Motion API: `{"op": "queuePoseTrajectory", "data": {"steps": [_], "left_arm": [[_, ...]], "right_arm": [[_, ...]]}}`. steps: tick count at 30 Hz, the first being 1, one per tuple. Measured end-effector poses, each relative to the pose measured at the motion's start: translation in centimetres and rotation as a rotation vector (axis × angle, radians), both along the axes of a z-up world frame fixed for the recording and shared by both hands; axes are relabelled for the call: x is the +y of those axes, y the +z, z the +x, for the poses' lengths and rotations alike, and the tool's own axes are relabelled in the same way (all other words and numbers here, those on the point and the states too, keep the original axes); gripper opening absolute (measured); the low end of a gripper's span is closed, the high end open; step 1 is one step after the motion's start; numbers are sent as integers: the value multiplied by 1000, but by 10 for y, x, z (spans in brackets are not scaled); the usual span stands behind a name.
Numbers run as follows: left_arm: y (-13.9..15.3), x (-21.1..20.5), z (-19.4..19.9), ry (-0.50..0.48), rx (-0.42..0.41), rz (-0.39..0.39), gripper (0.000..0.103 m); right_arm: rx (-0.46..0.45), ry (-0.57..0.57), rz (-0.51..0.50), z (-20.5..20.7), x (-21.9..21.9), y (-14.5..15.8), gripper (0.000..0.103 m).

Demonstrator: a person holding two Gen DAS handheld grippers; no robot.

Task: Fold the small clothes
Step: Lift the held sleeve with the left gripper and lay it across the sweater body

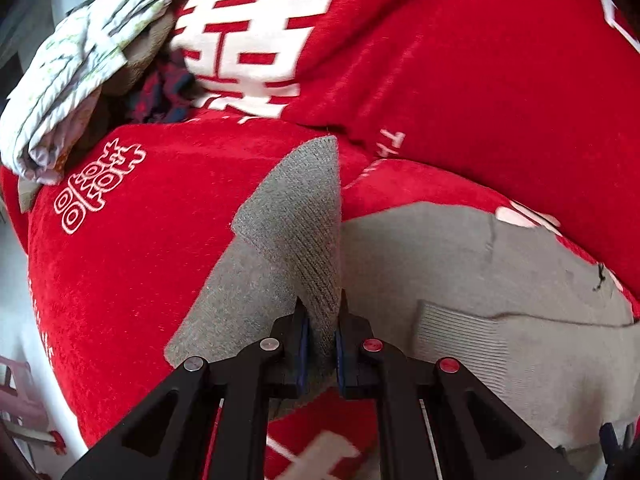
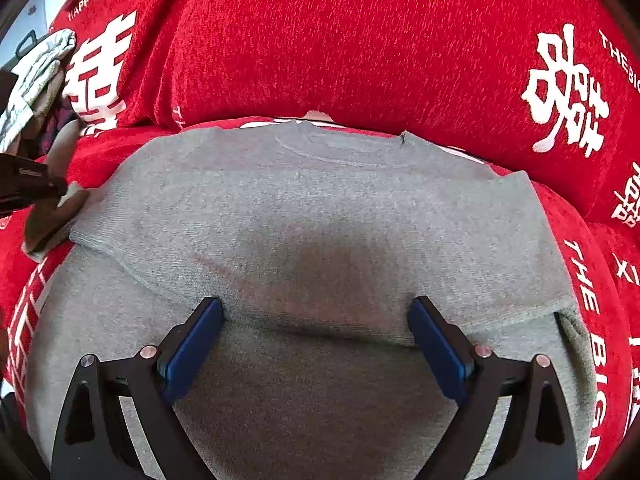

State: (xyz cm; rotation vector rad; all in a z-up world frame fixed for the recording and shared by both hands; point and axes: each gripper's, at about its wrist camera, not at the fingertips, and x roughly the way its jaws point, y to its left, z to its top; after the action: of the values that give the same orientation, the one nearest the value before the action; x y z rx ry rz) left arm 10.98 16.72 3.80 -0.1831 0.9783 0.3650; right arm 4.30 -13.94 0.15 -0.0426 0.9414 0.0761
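A small grey knit sweater (image 2: 320, 208) lies flat on the red sofa seat, its neckline toward the backrest. My left gripper (image 1: 322, 308) is shut on the sweater's left sleeve (image 1: 296, 216), which it holds lifted and folded above the seat. In the right wrist view the same gripper (image 2: 60, 192) shows at the left edge with the sleeve end (image 2: 52, 216) hanging from it. My right gripper (image 2: 316, 312) stands open, its blue pads (image 2: 192, 344) wide apart and resting on the sweater's lower body. The right sleeve (image 2: 552, 280) lies folded in along the side.
The red sofa cover (image 1: 440, 60) with white characters spans seat and backrest (image 2: 360, 40). A pile of other clothes sits at the far left: a pale floral piece (image 1: 80, 60) over a dark plaid one (image 1: 164, 92). Pale floor (image 1: 16, 280) runs past the seat's left edge.
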Motion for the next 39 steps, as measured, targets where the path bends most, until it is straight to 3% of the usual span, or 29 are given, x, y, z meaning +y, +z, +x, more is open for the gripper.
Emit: {"op": "queuePoseTrajectory", "data": {"steps": [3,8,18,39], "left_arm": [[4,-18,3,-23,0,11,11],[4,-47,7,-60,7,36,11],[7,-90,12,-121,12,71,11],[21,-180,12,-255,0,126,11]], "right_arm": [[5,16,8,-5,-5,5,96],[5,-4,-76,-18,-18,5,96],[24,-81,20,-31,-67,4,96],[-18,-73,64,-36,-67,3,96]]}}
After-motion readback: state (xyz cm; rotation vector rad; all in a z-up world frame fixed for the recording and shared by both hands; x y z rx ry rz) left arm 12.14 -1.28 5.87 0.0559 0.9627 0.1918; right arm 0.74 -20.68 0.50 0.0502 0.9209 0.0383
